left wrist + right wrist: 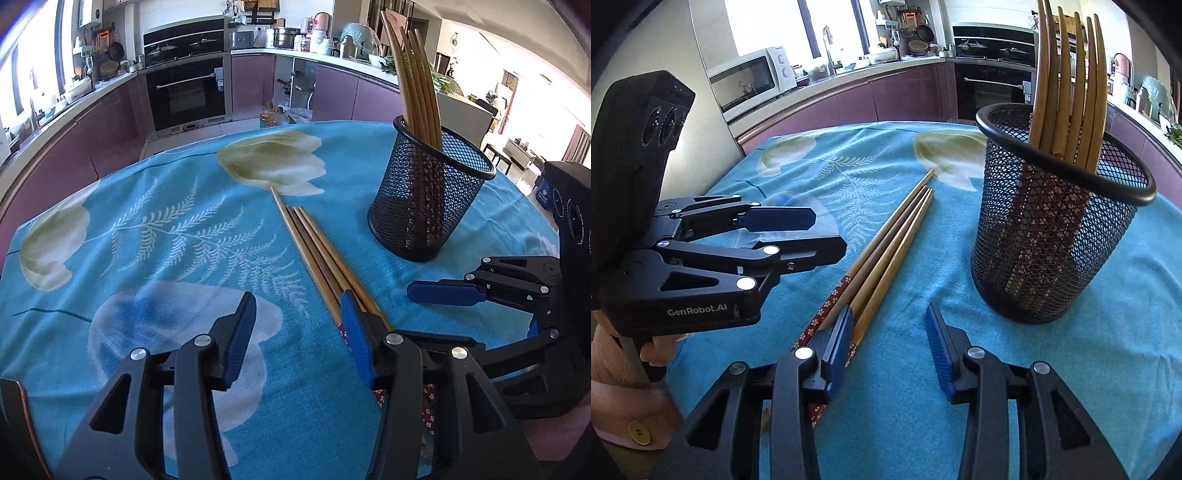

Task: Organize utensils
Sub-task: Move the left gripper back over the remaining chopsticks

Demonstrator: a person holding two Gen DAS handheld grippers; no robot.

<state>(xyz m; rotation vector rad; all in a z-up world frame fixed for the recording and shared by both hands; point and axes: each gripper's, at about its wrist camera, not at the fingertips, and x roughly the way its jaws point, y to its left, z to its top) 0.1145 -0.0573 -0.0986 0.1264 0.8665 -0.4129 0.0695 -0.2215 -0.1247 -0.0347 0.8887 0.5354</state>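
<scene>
3 loose chopsticks (314,254) lie mid-frame on the blue floral table (147,258). The left tool (297,332) and the right tool (890,343) both stand open and empty. Upper right, the mesh holder (428,195) stands upright, holding more chopsticks (417,88).

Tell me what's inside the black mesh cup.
The mesh cup holds a bunch of wooden chopsticks, tips up, red patterned ends down. Through the mesh the cup's bottom is too dark to tell what else it holds.

Cloth: blue flower-printed tablecloth (155,236) covers the table.
Oven: black built-in oven (186,92) behind.
Microwave: white microwave (750,79) on counter.
</scene>
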